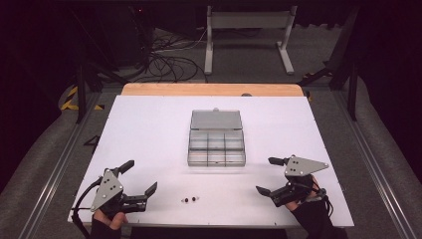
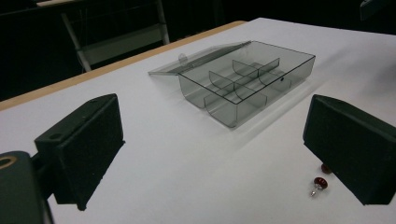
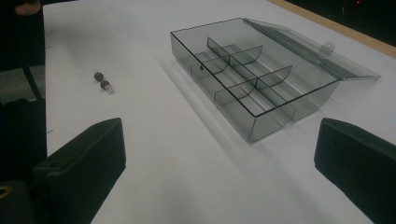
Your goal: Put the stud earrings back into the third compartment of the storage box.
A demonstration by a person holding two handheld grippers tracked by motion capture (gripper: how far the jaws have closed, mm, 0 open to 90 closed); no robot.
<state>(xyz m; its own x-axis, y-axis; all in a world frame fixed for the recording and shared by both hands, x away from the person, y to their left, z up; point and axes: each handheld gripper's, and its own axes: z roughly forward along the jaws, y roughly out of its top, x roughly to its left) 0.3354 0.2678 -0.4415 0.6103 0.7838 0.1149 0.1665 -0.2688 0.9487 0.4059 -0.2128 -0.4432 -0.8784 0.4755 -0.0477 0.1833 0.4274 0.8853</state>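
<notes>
Your count on the worktop

You have one box with six compartments, two red beads, and two grippers: left gripper, right gripper.

White tabletop, matte, with a light wooden strip along its far edge. Beyond the far edge, on grey floor: a grey metal stand with two legs and flat feet, upright. Left of the stand, a tangle of black cables lies on the floor. Yellow-and-black hazard tape on the floor off the far left corner. Metal rails run along both long sides of the tabletop. Background dark; details there not legible.
</notes>
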